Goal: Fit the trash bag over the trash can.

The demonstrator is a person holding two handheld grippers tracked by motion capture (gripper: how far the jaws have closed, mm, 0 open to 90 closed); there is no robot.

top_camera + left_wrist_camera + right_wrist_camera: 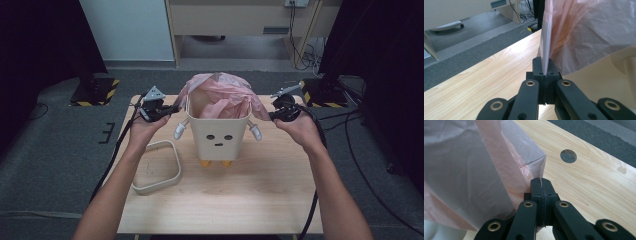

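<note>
One bin (219, 132), one pink bag (220, 92), one loose rim (157, 166), two tongs.

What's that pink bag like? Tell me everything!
The pink bag is thin, see-through, crinkly plastic. It sits in the cream bin with the face, puffing up above the rim. The left gripper pinches one edge and the right gripper pinches the other, both shut, pulling the bag wide over the bin's sides.
</note>
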